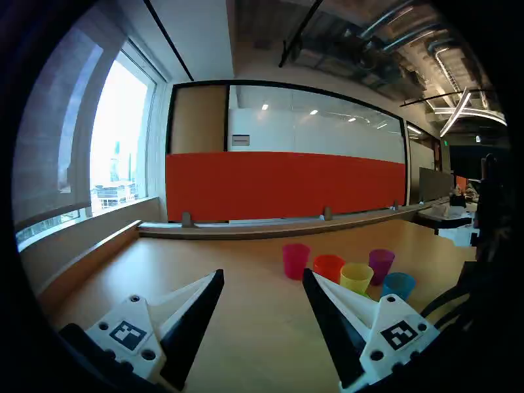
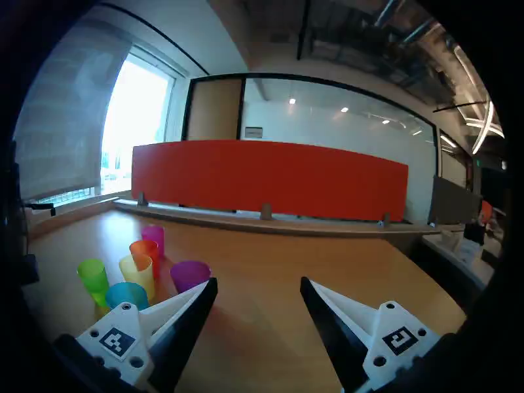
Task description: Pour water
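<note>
Several coloured plastic cups stand clustered on a wooden desk point(image 1: 249, 314). The left gripper view has them right of centre: pink cup point(image 1: 296, 261), orange cup point(image 1: 328, 267), yellow cup point(image 1: 356, 278), purple cup point(image 1: 381, 264), blue cup point(image 1: 398, 285). My left gripper point(image 1: 262, 275) is open and empty, its right finger just in front of the yellow cup. In the right gripper view the cluster sits at lower left: pink cup point(image 2: 153, 239), orange cup point(image 2: 145, 254), yellow cup point(image 2: 137, 275), purple cup point(image 2: 190, 274), green cup point(image 2: 93, 278), blue cup point(image 2: 126, 295). My right gripper point(image 2: 259, 281) is open and empty.
A red partition point(image 1: 281, 183) runs along the desk's far edge, with a raised ledge point(image 1: 262, 229) below it. A window point(image 1: 118, 150) is on the left. Another desk with white items point(image 1: 452, 213) lies far right. Bare wood spreads ahead of the right gripper point(image 2: 295, 262).
</note>
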`<action>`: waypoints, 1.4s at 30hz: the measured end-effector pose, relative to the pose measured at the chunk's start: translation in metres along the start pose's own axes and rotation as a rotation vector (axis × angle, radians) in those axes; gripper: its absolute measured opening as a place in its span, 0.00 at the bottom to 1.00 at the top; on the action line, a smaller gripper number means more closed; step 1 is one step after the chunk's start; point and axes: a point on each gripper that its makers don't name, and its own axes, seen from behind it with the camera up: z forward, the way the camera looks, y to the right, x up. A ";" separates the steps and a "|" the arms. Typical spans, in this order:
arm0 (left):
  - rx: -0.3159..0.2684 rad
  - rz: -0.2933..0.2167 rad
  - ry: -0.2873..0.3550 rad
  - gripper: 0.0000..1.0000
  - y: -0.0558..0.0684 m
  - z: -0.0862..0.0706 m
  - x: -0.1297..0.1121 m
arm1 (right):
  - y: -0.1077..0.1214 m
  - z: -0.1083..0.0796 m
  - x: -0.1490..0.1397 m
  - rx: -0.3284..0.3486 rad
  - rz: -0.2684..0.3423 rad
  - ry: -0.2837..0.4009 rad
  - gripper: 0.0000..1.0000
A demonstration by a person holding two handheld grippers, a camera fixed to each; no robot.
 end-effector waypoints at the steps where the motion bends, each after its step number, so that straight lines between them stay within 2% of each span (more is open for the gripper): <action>1: 0.005 0.003 0.008 0.89 0.000 -0.001 0.001 | -0.001 -0.001 0.003 -0.002 0.001 0.012 0.98; 6: 0.032 0.019 0.055 0.89 -0.003 -0.006 0.010 | -0.002 -0.004 0.014 -0.008 -0.010 0.064 0.98; 11: 0.061 0.025 0.081 0.89 -0.006 -0.009 0.011 | 0.003 -0.006 0.019 -0.033 -0.042 0.080 0.98; 17: 0.098 0.001 0.096 0.89 -0.012 -0.009 0.009 | -0.001 -0.012 0.025 -0.017 -0.059 0.098 0.98; 21: 0.108 -0.006 0.102 0.89 -0.013 -0.007 0.010 | -0.001 -0.012 0.028 -0.013 -0.037 0.098 0.98; 30: 0.149 0.014 0.134 0.89 -0.013 -0.007 0.013 | -0.005 -0.011 0.040 0.024 0.080 0.110 0.98; 42: 0.160 0.003 0.153 0.89 -0.012 0.001 0.005 | -0.005 -0.006 0.046 -0.013 0.061 0.104 1.00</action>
